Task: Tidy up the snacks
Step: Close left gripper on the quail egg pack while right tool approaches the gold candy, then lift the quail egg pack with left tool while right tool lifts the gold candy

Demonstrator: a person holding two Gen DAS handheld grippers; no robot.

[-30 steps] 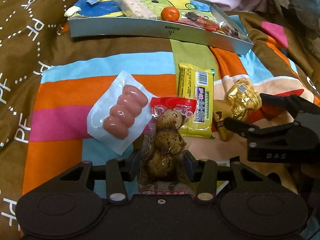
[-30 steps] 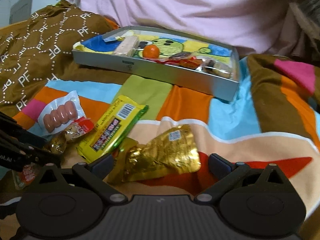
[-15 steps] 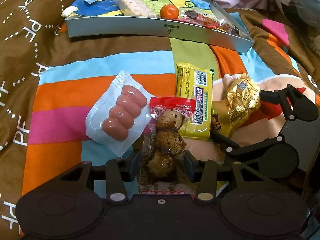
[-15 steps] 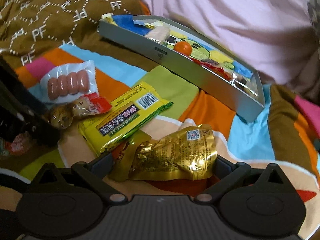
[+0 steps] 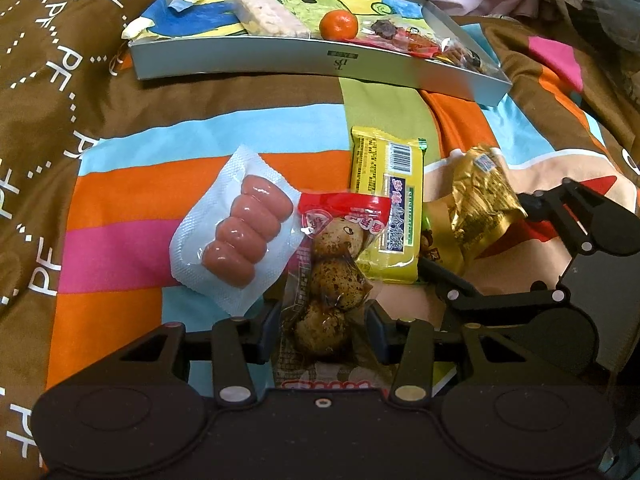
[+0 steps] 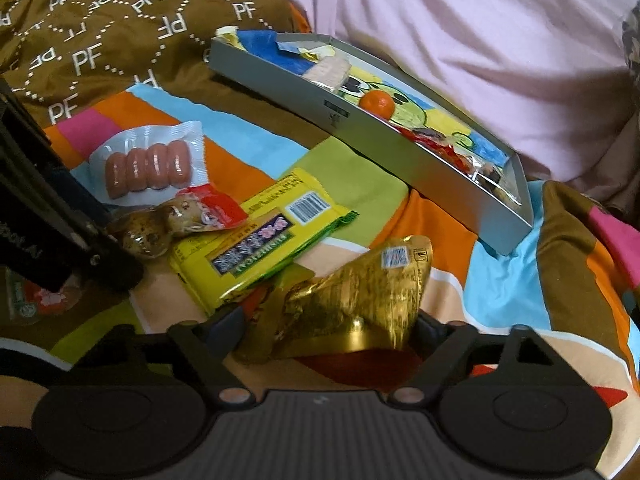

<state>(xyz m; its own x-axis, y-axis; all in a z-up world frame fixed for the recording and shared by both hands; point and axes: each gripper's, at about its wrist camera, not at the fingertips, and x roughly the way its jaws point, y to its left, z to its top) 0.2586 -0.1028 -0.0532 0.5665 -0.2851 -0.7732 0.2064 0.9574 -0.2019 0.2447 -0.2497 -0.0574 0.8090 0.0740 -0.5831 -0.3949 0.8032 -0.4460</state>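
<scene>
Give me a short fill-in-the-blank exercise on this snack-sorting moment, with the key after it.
1. Between the left tongs lies a clear pack of speckled ____.
2. The right tongs are closing around a crinkled ____-coloured foil packet.
3. The sausage pack holds ____ sausages side by side.
4. The round fruit in the grey tray is a small ____.

Missing words: eggs; gold; four; orange

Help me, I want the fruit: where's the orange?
In the left wrist view the orange sits in the grey tray at the top, between the pale bar and red wrappers.
</scene>
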